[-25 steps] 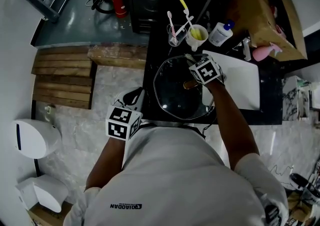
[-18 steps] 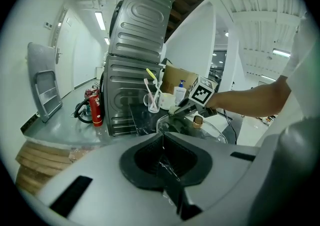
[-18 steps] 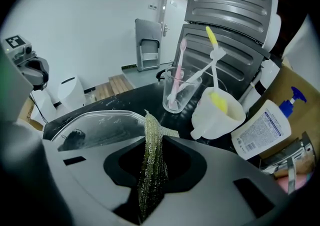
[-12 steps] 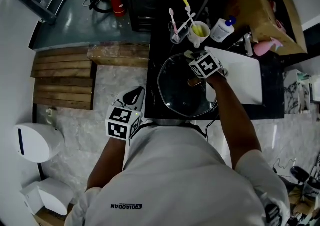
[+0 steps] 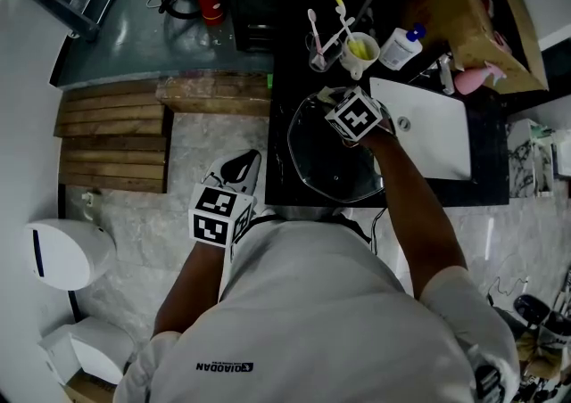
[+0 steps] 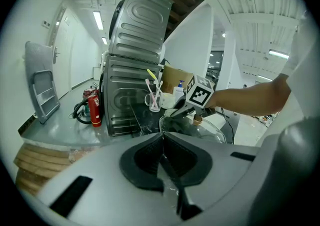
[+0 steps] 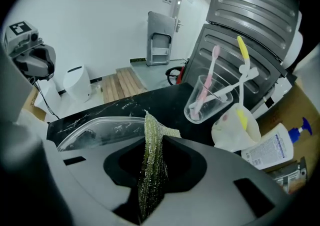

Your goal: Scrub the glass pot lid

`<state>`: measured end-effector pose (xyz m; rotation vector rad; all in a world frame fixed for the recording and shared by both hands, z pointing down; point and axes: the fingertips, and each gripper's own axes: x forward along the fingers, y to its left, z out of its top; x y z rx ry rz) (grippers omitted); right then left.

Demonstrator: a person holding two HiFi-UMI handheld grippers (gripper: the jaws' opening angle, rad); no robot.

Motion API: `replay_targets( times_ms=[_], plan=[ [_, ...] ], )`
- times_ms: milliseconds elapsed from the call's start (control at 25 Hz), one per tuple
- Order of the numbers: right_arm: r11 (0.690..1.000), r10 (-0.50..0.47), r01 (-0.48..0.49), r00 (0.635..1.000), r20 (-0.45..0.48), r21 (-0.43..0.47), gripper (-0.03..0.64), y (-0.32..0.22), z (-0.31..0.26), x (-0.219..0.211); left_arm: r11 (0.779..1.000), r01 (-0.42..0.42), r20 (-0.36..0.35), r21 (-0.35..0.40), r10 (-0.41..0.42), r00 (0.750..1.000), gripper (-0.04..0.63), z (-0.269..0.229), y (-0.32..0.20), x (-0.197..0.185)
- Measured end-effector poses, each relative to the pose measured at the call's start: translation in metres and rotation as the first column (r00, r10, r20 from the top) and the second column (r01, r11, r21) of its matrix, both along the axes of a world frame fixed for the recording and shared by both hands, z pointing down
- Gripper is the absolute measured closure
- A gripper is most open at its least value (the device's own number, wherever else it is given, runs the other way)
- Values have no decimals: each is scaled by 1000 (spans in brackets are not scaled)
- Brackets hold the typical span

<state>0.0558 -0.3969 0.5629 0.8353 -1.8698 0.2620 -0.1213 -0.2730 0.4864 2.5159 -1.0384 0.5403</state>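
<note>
Right gripper point(image 5: 335, 102) clamped on flat green scouring pad point(image 7: 152, 165), positioned over round glass pot lid point(image 5: 326, 169) on black tabletop point(image 5: 284, 89). Left gripper point(image 6: 162, 160) jaws together, well apart from lid.

Behind the lid point(image 5: 323, 168), a glass point(image 5: 321, 54), a mug point(image 5: 361, 53) and a bottle point(image 5: 401, 46) block the way. Right of the lid, the white tray point(image 5: 434, 138) lies bare.

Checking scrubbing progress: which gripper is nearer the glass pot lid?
Right. The right gripper is over the glass pot lid's far rim, clamping a green scrub pad. The left gripper is shut, off to the lid's left and apart from it.
</note>
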Motion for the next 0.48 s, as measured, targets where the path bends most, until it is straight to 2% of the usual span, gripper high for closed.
replay_targets(
  times_ms=[480],
  plan=[
    [994, -104, 105, 994, -41, 12, 522, 22, -4, -40, 1000, -5, 2, -8, 5, 1000, 577, 3, 13, -10]
  ],
)
